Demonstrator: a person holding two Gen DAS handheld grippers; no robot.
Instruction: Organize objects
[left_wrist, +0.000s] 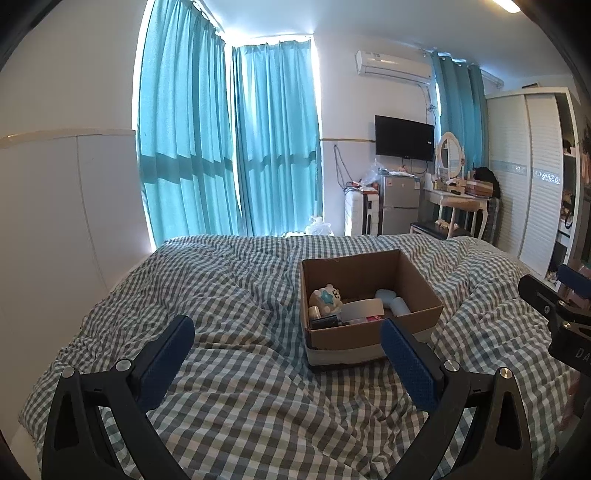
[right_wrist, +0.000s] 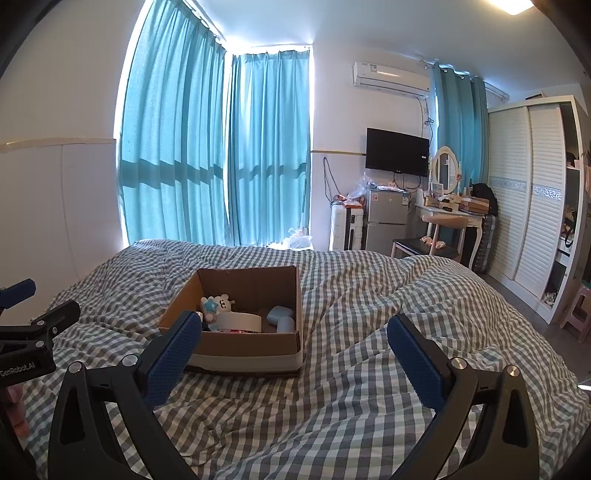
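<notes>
An open cardboard box stands on the checked bedspread. Inside lie a small white bear toy with a blue star, a roll of grey tape, a pale blue object and a few small dark items. My left gripper hovers open over the bed, just short of the box, holding nothing. My right gripper is open and empty too, its left pad overlapping the box's near left corner. Each gripper shows at the edge of the other's view.
The checked bedspread is rumpled with folds around the box. Teal curtains, a wall TV, a small fridge, a dressing table with chair and a white wardrobe stand beyond the bed.
</notes>
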